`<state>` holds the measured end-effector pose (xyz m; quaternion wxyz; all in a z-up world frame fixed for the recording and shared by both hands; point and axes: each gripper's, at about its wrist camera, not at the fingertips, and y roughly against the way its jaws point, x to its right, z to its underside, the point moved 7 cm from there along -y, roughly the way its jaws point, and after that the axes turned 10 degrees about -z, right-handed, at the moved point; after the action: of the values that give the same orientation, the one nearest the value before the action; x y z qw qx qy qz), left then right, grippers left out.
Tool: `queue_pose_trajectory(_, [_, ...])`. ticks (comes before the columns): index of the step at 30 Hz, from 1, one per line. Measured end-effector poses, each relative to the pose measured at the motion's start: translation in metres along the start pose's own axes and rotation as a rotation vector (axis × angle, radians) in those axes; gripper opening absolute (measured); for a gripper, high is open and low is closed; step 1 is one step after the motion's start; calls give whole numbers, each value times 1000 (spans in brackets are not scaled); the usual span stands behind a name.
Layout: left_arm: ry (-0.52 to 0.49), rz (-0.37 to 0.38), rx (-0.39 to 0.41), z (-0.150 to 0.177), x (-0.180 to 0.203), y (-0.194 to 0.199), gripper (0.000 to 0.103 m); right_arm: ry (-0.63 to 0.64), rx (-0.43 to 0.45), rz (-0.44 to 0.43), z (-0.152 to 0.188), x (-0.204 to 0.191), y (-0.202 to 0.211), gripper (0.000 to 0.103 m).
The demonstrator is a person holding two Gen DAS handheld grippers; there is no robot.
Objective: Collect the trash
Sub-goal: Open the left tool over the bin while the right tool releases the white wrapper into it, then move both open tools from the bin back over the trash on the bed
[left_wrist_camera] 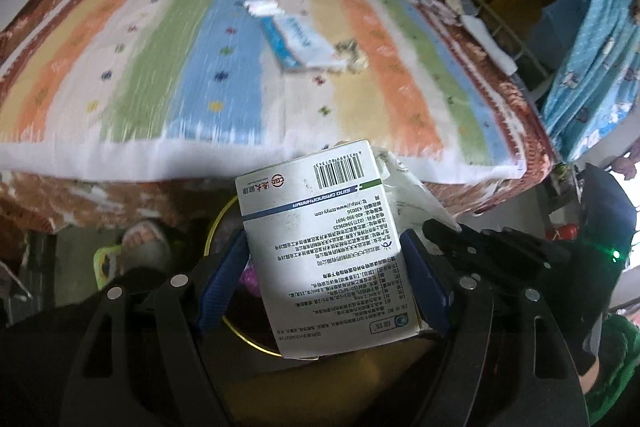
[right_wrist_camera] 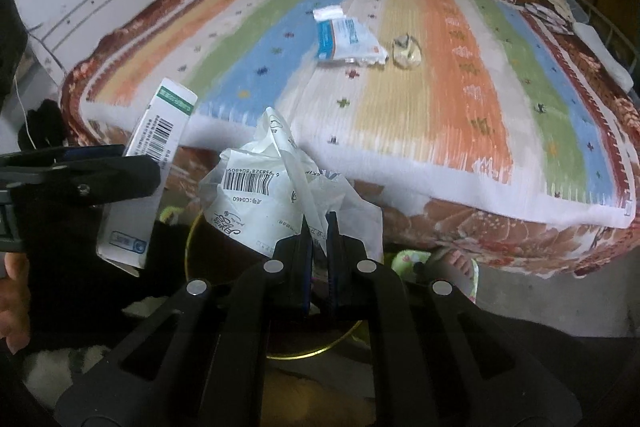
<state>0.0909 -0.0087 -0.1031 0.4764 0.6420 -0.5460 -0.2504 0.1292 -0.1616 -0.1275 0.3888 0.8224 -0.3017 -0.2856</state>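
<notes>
My left gripper [left_wrist_camera: 324, 251] is shut on a white medicine box [left_wrist_camera: 320, 239] with a barcode and holds it over a round bin with a gold rim [left_wrist_camera: 236, 331]. In the right wrist view the same box [right_wrist_camera: 156, 155] shows at the left. My right gripper [right_wrist_camera: 319, 227] is shut on a crumpled white plastic bag [right_wrist_camera: 272, 195] with a barcode, above the bin [right_wrist_camera: 320, 353]. On the striped bed lie a blue and white packet [left_wrist_camera: 298, 41] [right_wrist_camera: 344, 41] and a small clear wrapper [left_wrist_camera: 352, 55] [right_wrist_camera: 406, 53].
The bed with its striped cover [right_wrist_camera: 440, 99] fills the far side; its front edge is just beyond the bin. A person's sandalled foot [right_wrist_camera: 456, 263] stands by the bin. A wire shelf and blue cloth [left_wrist_camera: 592, 59] are on the right.
</notes>
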Motion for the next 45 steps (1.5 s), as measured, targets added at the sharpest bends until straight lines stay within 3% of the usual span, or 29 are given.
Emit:
queue_pose_trajectory(16, [149,-41,-196,17,-19,-54,76,-147,-184,-13,28,19,-49,5])
queue_pose_trajectory(28, [182,-56,-201,15,-24,-59,76,-195,-212,-25,30,25,-57,6])
queue_pose_trajectory(31, [200,-34,-197,13,-25,-59,80,-206,-213,-22,31,27,-59,17])
queue_pose_trajectory(33, [208,-26,-193,12,-25,-58,90,-218,-198,-16,29,29,-56,40])
queue_pose_trajectory(42, [253,-17,-109,-6,-32,-41,93,-239,-137,-35,18,33,-45,52])
queue_pose_trajectory(45, [261,-49,-76,-13,-38,-37,95,-239,-107,-43,10,35,-40,56])
